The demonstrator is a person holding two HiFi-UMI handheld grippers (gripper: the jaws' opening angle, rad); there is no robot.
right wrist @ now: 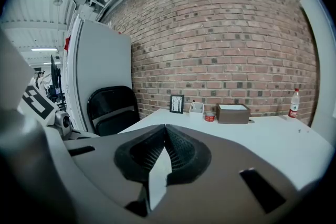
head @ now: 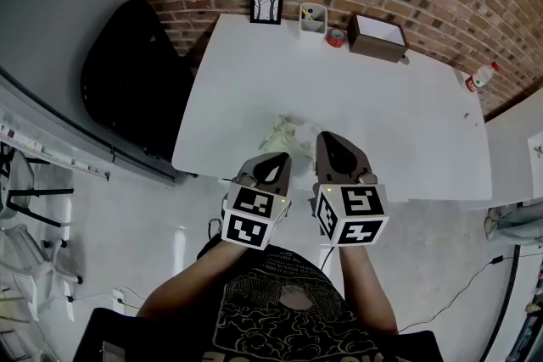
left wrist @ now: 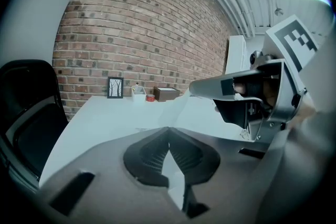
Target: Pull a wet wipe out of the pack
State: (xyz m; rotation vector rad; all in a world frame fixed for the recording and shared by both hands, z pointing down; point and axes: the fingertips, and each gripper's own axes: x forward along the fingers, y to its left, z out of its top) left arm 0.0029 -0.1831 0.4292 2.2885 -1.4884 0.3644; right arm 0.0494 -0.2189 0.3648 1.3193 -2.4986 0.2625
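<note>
near the front edge of the white rectangular table (head: 407,114), grey two-jaw left gripper (left wrist: 168,129) and right gripper (right wrist: 165,128) held level, side by side, jaws closed on nothing. just ahead, pale crumpled soft wet wipe pack (head: 284,131), lying within reach, presumably for pinning and pulling.

R hand-held gripper (right wrist: 165,129) jaws together; white table (right wrist: 273,139) w/ brown box (right wrist: 233,113), 1 black chair (right wrist: 113,107) beyond.

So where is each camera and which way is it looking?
Head view: on the person's head, steeply down at the white rectangular table, left gripper, right gripper, forearms.
Left gripper view: on left gripper, faces red brick wall; right gripper shows.
Right gripper view: on right gripper, faces that wall.
Both share the black-framed picture.
</note>
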